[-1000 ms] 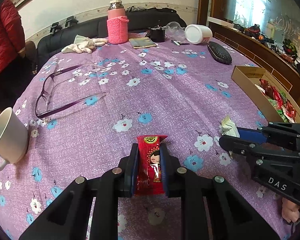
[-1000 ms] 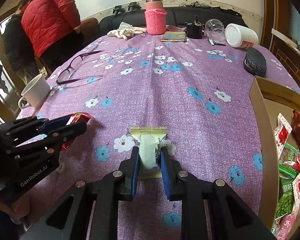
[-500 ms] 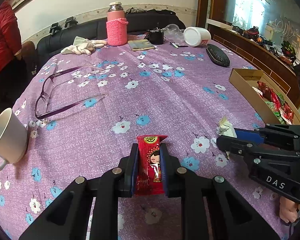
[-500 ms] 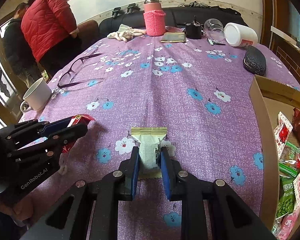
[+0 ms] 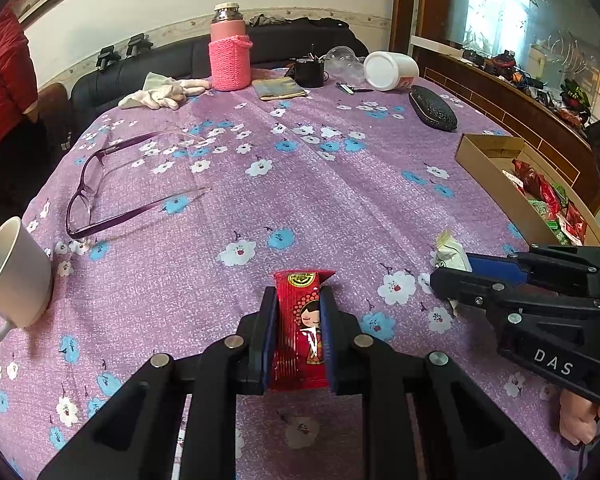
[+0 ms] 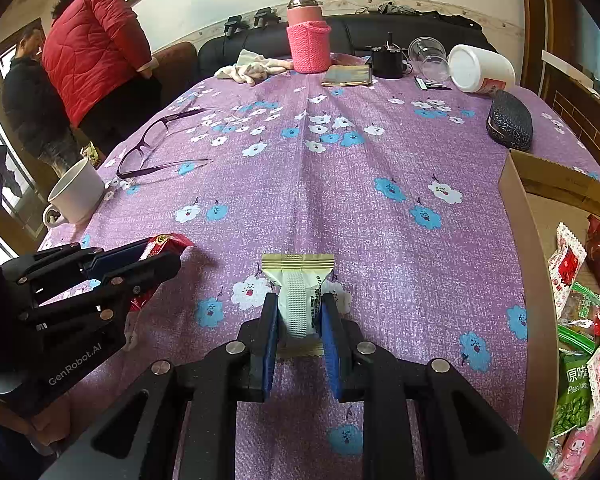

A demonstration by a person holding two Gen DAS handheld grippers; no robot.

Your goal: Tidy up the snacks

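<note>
**One packet in each claw, box waiting at the right**

The left claw (image 5: 298, 332) is pinching a red snack packet (image 5: 300, 340) by its two long edges, its pads pressed against the wrapper; most of the packet sits between the pads with the printed top end sticking out ahead, which keeps the thin foil from folding or sliding out; the packet hangs just above the purple flowered tabletop (image 5: 300, 184) rather than lying on it.

The right claw (image 6: 299, 320) is clamped the same way on a pale green snack packet (image 6: 298, 296), gripped across its narrow middle so the crimped top seam stays free in front; the wrapper bulges a little between the pads, so the squeeze looks firm.

The cardboard box (image 6: 534, 264) stands at the right edge of the tabletop, already partly filled with red and green packets; both held snacks are well apart from it, so the likely step in hand is carrying them over and dropping them in.

The eyeglasses (image 5: 112, 188), white mug (image 5: 14, 276), pink bottle (image 5: 230, 52) and glasses case (image 5: 432, 110) lie farther off, clear of the straight path to the box; the right claw is nearer to it, so it would sensibly go first.
</note>
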